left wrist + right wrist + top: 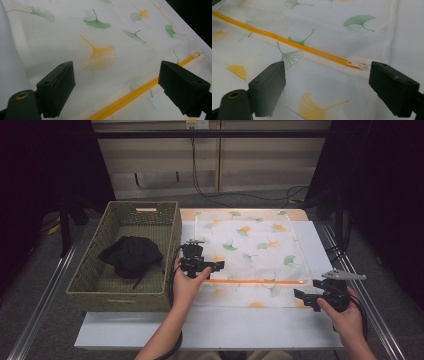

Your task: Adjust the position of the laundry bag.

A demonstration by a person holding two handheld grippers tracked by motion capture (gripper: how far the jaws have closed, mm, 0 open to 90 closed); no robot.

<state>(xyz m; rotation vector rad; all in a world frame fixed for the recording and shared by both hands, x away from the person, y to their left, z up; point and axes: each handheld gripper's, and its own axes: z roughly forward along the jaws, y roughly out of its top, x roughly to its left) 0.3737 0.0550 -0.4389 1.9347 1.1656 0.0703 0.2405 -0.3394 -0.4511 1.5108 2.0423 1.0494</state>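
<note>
I am at the approach step: both grippers hang over the white mesh laundry bag with printed ginkgo leaves [255, 255], which lies flat on the white tabletop [200, 330], to the right of the woven green basket [172, 227]. The left gripper [216, 266] is at the left end of the bag's orange zipper [255, 281], its jaws wide apart and holding nothing. The right gripper [301, 296] is near the right end, also wide and empty, and in the right gripper view the small white zipper pull [355, 64] lies just ahead between the jaws.

I judge the next move is to lower the right jaws onto this pull, while the left ones pin the fabric.

Inside the basket lies a crumpled black cloth [131, 256].
</note>
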